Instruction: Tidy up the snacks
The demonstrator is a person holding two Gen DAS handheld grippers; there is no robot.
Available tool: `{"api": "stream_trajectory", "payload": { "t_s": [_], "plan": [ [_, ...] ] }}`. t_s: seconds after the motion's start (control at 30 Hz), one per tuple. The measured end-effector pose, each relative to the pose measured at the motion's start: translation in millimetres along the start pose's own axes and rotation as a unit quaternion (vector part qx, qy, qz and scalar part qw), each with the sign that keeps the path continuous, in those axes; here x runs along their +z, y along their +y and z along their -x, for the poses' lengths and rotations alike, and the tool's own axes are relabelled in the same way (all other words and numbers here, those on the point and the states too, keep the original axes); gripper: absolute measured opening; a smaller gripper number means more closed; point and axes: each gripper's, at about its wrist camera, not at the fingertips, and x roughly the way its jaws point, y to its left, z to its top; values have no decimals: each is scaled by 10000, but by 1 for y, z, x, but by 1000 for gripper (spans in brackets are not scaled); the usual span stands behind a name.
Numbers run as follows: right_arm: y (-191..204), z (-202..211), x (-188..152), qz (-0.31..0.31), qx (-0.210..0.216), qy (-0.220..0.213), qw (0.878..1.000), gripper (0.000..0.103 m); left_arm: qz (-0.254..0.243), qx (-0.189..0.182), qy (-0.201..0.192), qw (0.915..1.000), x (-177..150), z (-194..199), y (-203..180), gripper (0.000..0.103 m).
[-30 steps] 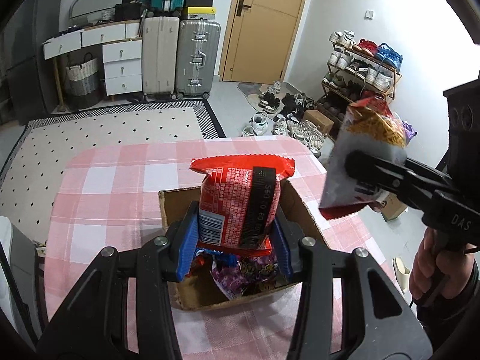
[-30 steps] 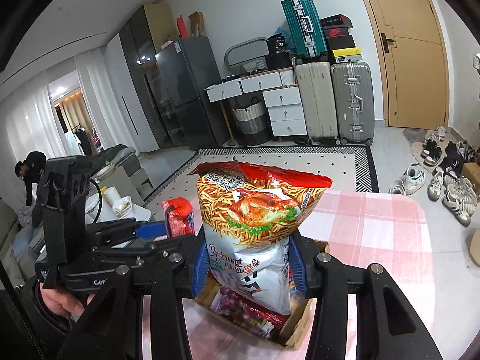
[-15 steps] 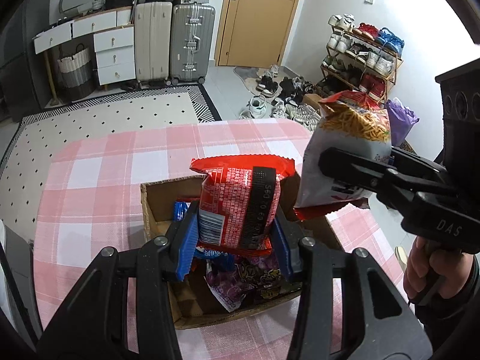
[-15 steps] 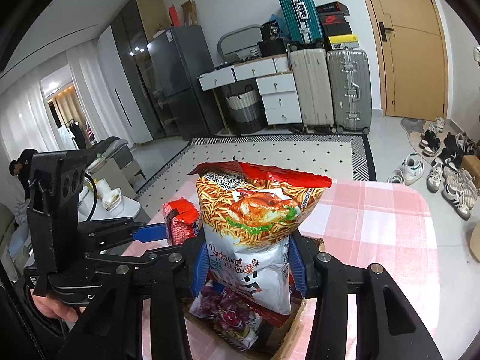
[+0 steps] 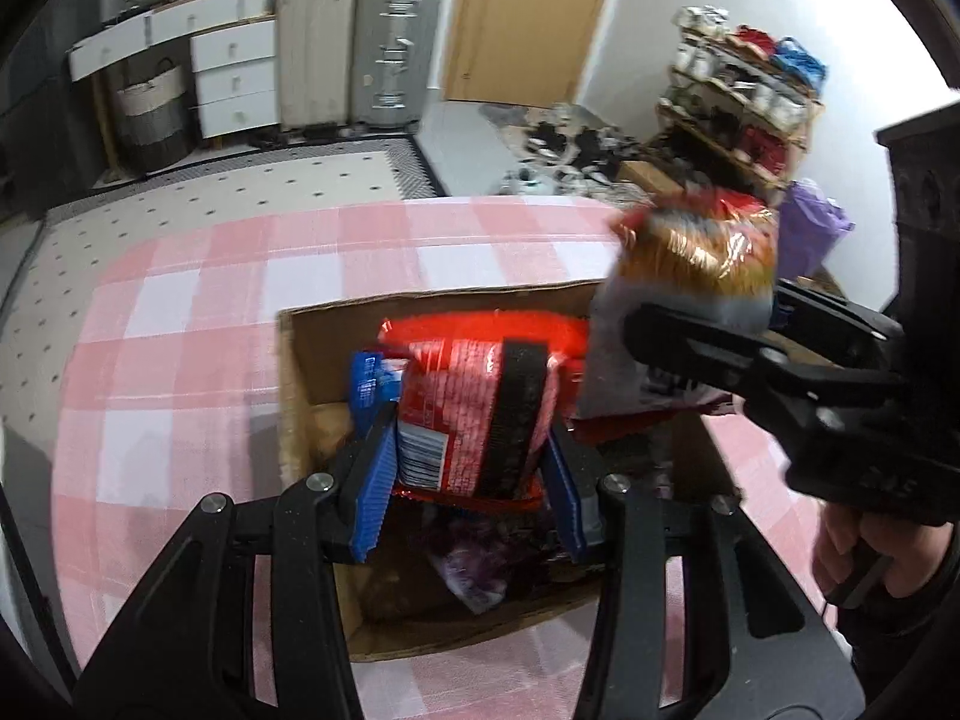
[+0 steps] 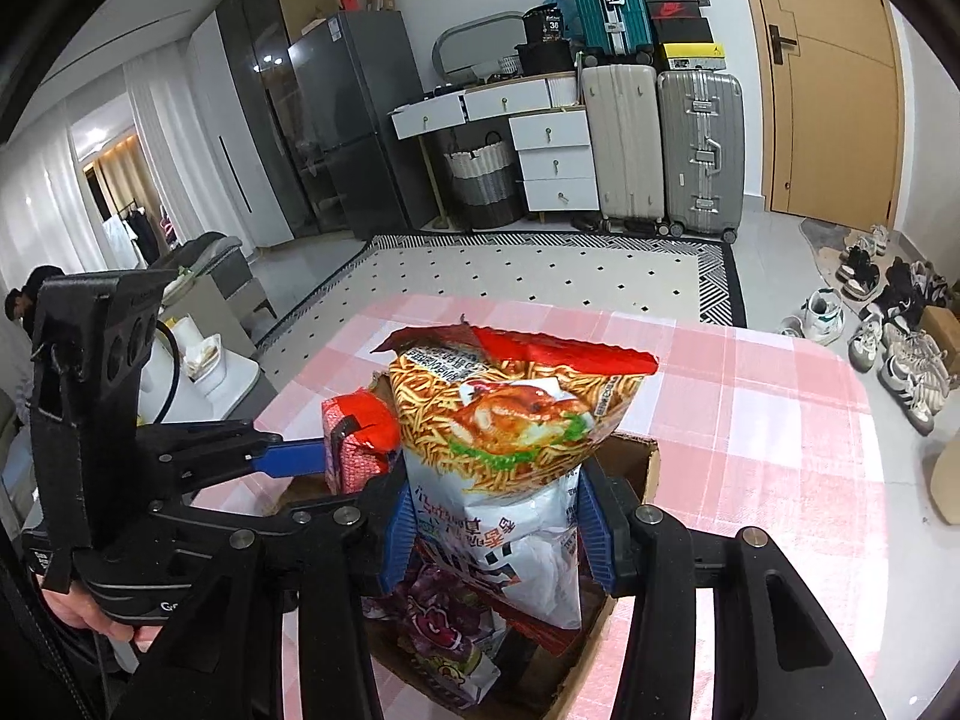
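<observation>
My left tongs (image 5: 471, 474) clamped on red snack bag (image 5: 474, 408), now lowered into cardboard box (image 5: 300, 396) on checked surface (image 5: 198, 300). My right tongs (image 6: 492, 531) clamped on noodle snack bag (image 6: 510, 438), moved over box. Both ready for release.

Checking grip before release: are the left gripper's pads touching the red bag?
Touching: left wrist view shows both blue pads pressed against the red bag.
</observation>
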Motion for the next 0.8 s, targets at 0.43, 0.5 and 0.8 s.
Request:
{"api": "stream_trajectory", "payload": {
  "t_s": [0.43, 0.5, 0.8],
  "plan": [
    [-14, 24, -17, -181, -96, -291, 9994, 82, 71, 78, 26, 9999, -12, 7, 12, 67],
    [-15, 36, -21, -222, -120, -407, 9989, 83, 70, 138, -42, 9999, -15, 13, 13, 67],
    [7, 89, -44, -8, -164, -899, 9958, 87, 12, 539, -502, 9973, -44, 58, -2, 71]
  ]
}}
